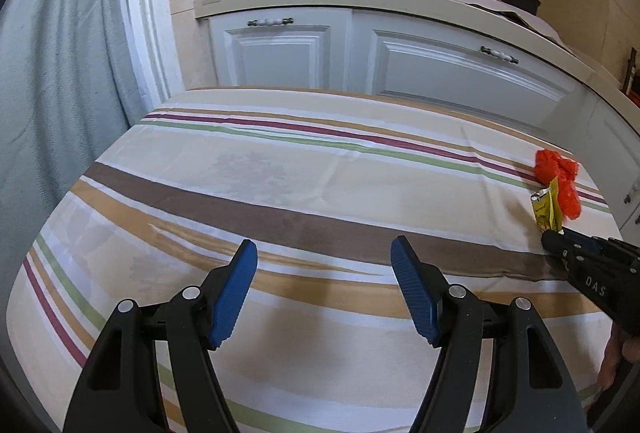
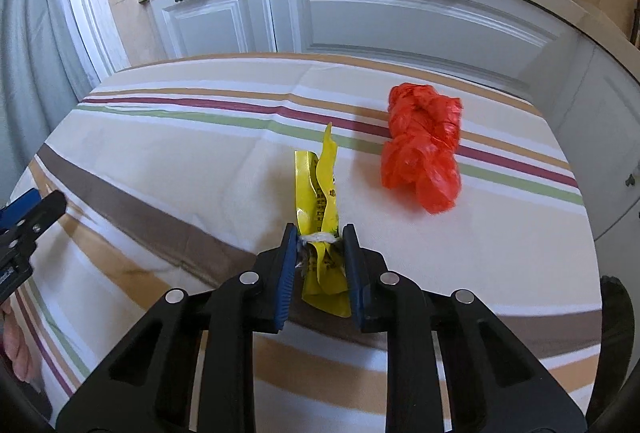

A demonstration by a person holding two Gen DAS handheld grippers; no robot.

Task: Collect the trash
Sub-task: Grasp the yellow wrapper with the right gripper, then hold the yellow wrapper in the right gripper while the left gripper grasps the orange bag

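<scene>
Yellow wrapper (image 2: pixel 322 217) stands crumpled between the blue pads of the right gripper (image 2: pixel 320 245), which are pressed on it just above the striped tablecloth (image 2: pixel 180 153). The red plastic bag (image 2: pixel 422 149) lies untouched near it, so I judge one piece is taken and one is left. The left gripper (image 1: pixel 324 253) hangs open and empty over the cloth.

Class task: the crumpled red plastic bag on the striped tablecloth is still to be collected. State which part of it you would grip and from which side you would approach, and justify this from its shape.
Grip the red plastic bag across its narrower twisted middle, probably coming from above with the jaws spanning its short width. It lies as an elongated, bunched lump on the tablecloth, apart from the yellow wrapper, so nothing blocks that approach.
</scene>
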